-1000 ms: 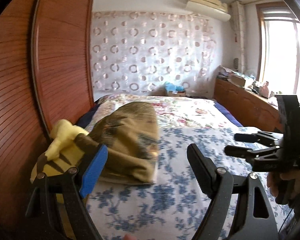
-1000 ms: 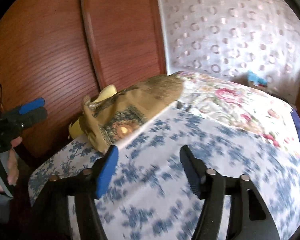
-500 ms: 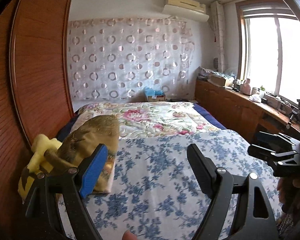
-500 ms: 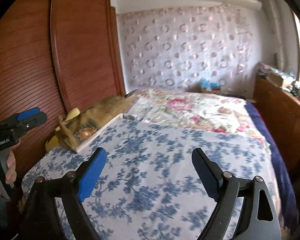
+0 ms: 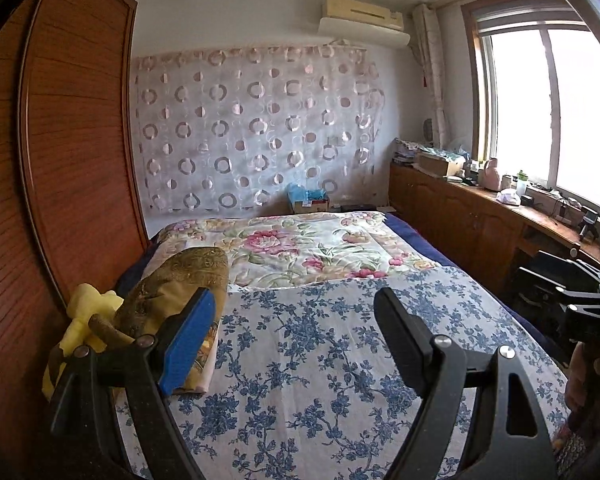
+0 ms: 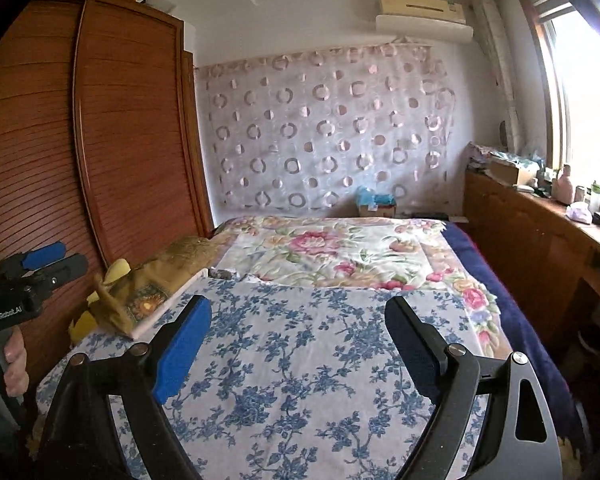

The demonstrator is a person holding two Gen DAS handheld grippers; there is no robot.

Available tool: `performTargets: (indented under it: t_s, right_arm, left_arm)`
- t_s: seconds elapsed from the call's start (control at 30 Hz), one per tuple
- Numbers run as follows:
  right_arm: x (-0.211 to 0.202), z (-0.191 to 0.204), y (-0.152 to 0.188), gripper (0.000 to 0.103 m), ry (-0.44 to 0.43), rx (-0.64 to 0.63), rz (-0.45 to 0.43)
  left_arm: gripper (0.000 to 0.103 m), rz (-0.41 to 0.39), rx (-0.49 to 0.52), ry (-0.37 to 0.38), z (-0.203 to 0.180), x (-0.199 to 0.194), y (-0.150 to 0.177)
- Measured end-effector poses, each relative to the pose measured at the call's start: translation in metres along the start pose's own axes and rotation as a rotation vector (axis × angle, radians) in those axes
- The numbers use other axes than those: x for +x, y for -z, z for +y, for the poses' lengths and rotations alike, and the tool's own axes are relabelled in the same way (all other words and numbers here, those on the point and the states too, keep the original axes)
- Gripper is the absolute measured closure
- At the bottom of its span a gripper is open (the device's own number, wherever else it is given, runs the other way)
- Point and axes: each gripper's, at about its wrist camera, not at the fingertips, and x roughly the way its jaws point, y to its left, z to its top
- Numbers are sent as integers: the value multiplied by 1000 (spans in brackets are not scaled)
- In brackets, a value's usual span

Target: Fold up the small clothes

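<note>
Both hand-held grippers empty, jaws wide.
I see folded clothes [image 5: 180, 292] stacked at the bed [image 5: 320, 360] edge by the wardrobe [image 5: 72, 152], freeing the middle; left hand-held gripper [image 5: 296, 340], right hand-held gripper [image 6: 300, 344].

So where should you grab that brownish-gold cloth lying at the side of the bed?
Probably by the near corner of the brownish-gold cloth, the bit that curls up off the blue flowered sheet. The rest lies flat in a folded pile, so there is little else to pinch. Come from the open middle of the bed, because the wooden wardrobe stands close behind it.
</note>
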Motion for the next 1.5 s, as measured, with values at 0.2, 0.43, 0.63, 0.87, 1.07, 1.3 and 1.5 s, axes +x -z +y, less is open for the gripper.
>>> performTargets:
  t_s: [0.2,0.43,0.63,0.87,1.07,1.3,1.5]
  right_arm:
    - [11,0,0,14,-1,4,-2]
    - [9,-5,-2,14,-2,1,-4]
    - [7,-10,-4,14,-3,-2,-7]
    - [4,-17,-6,14,-5,1,-13]
    - [3,-24,-6,14,-10,2,-9]
    - [3,-26,-7,14,-9,0,-8]
    - [3,-29,-8,14,-10,1,-7]
  left_arm:
    - [21,6,-9,-5,-3,-2,3]
    - [21,8,-18,-3,1,-1,4]
    - [21,8,-18,-6,2,-1,4]
    - [21,6,-20,-8,4,-1,4]
    - [21,5,-20,-7,5,-1,4]
    - [21,3,-21,-9,6,-1,4]
    - [21,2,-21,-7,6,-1,5]
